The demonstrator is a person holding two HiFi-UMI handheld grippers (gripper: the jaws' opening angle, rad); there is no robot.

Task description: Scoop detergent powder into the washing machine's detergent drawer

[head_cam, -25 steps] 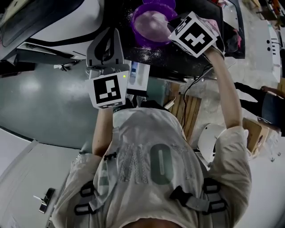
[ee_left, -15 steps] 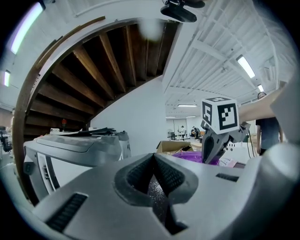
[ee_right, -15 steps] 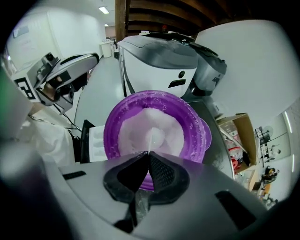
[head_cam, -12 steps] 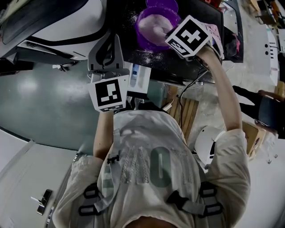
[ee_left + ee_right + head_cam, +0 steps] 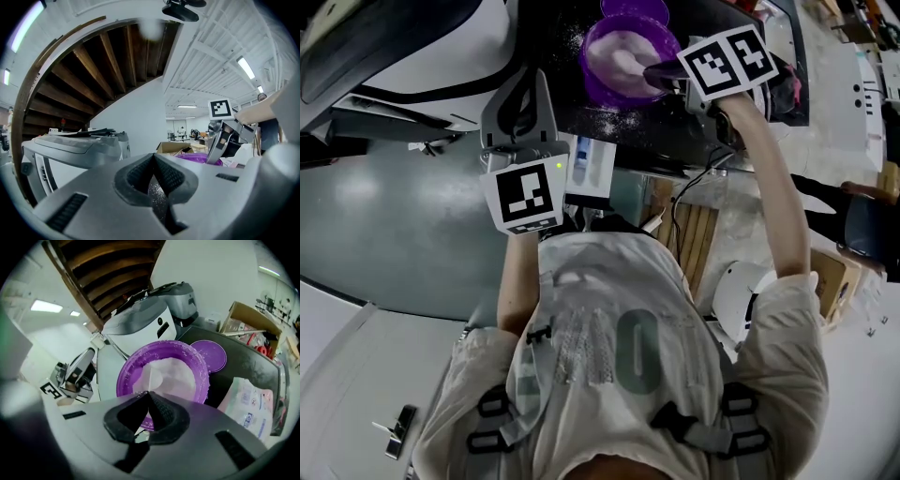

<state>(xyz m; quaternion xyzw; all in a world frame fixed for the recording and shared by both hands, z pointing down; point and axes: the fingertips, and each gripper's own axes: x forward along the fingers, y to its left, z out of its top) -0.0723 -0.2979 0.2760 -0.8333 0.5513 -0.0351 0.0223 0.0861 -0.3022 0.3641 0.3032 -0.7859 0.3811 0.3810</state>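
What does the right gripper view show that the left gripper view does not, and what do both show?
Right gripper view only: white powder in the purple bowl, the purple lid, a printed bag, the left tongs.
Left gripper view only: the right tongs at the bowl, with their marker cube.
Both: the purple bowl, the washing machine, wooden beams overhead.

Crowded bowl, open strip toward the drawer
The right claw (image 5: 149, 394), closed on a pale scoop (image 5: 157, 377), fills the mouth of the purple bowl (image 5: 592, 80); lid (image 5: 633, 9) behind and bag (image 5: 248, 404) beside hem it in. Bare worktop (image 5: 675, 136) runs to the drawer (image 5: 592, 161), left claw (image 5: 153, 157) alongside.
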